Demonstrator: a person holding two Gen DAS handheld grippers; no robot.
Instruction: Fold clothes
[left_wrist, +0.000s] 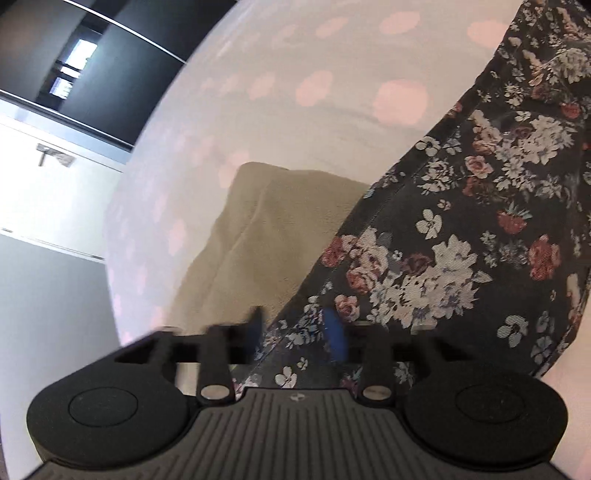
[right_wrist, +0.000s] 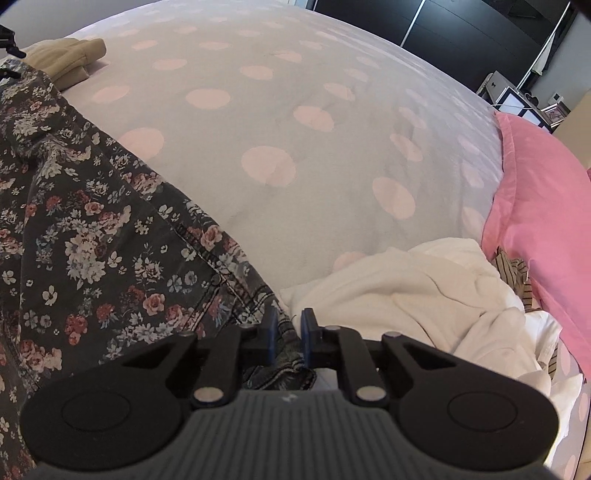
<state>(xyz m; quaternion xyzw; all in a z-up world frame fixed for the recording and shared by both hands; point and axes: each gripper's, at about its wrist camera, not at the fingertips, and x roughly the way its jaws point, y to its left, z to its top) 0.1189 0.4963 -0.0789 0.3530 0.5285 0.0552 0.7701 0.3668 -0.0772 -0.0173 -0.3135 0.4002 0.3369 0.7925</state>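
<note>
A: Where's your floral garment (right_wrist: 92, 236)?

B: Spread across the dotted bedspread (right_wrist: 280, 110), not yet folded. Your right gripper (right_wrist: 289, 334) is nipped onto its denim edge, beside the white heap (right_wrist: 424, 295).

A: And your left gripper (left_wrist: 295, 332)?

B: Fingers apart, floral cloth lying between them, pads not pressing as far as the blur shows.

A: Progress?

B: The tan piece (left_wrist: 266, 229) beyond the floral garment looks folded. The floral one, the white heap and a striped item (right_wrist: 517, 273) remain, by my reading.

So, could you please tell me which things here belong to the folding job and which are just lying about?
In the job: floral garment, right gripper, left gripper.
Lying about: tan cloth, white heap, pink pillow, striped cloth, spotted bedcover.
</note>
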